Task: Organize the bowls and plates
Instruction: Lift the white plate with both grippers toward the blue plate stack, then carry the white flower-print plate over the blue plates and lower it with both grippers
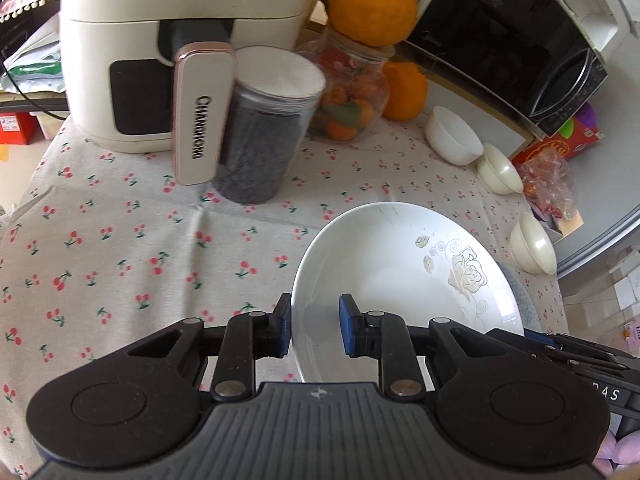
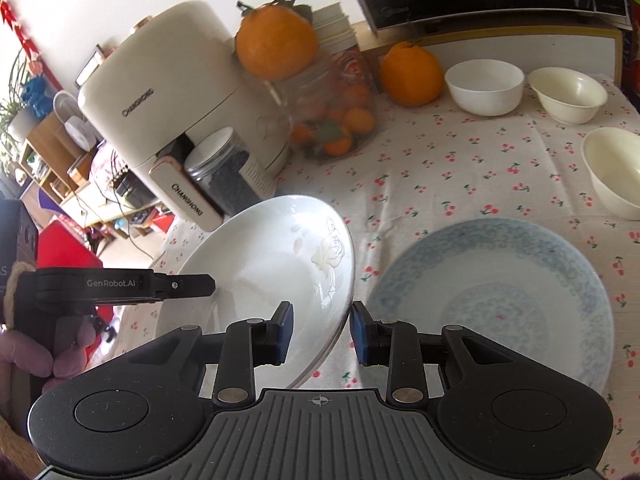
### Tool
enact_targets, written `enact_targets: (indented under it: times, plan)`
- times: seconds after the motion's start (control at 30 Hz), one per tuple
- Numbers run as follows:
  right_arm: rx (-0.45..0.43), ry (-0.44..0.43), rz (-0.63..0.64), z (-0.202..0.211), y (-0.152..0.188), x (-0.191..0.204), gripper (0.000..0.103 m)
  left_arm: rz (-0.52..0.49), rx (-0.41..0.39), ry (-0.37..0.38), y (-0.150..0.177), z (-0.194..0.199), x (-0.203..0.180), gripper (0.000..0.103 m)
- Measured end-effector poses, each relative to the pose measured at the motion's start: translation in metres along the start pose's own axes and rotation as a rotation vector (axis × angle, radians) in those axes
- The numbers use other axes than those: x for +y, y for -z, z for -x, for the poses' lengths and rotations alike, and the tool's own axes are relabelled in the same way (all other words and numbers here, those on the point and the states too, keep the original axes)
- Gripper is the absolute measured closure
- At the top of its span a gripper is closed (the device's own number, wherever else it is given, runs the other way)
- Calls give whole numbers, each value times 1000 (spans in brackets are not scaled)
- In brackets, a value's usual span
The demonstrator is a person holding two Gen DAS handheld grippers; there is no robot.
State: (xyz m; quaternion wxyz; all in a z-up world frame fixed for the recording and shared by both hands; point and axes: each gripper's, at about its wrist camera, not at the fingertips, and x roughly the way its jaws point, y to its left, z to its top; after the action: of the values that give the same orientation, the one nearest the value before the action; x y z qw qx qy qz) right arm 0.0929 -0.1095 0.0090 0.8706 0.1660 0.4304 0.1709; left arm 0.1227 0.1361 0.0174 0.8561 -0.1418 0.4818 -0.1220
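Note:
A white plate with a rose pattern [image 1: 400,276] is tilted and lifted off the cherry-print tablecloth [image 1: 120,240]. My left gripper [image 1: 316,320] is shut on its near left rim. In the right wrist view, my right gripper [image 2: 322,320] is shut on the right rim of the same white plate [image 2: 272,256], and the left gripper [image 2: 200,285] reaches it from the left. A blue-patterned plate [image 2: 492,304] lies flat on the cloth to the right. One white bowl [image 2: 484,84] and two cream bowls [image 2: 568,92] [image 2: 616,172] stand beyond it.
A cream air fryer [image 1: 180,40] with its drawer handle, a jar of dark contents [image 1: 264,132], a glass jar of small oranges [image 1: 348,92] with a large orange on top, another orange [image 2: 412,74] and a black microwave [image 1: 512,36] line the back.

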Motion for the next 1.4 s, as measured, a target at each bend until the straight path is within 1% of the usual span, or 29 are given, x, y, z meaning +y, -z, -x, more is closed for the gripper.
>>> enact_targets:
  times: [0.33,0.77,1.07,1.4]
  plan:
    - [-57,21,-53,25,-14,-34,73,-38,21,43,-1,-16,-34,83]
    - [-94,73,-112,48,-17,-79,73,-111,57,79,1,-39,-80,83]
    - [-95,112,-149,57,-16,-105,73,-158,91,86,5,-56,-105,82]
    - [-73,148,-166,59,-12,-120,72,-199,113,74,11,-66,-121,81]
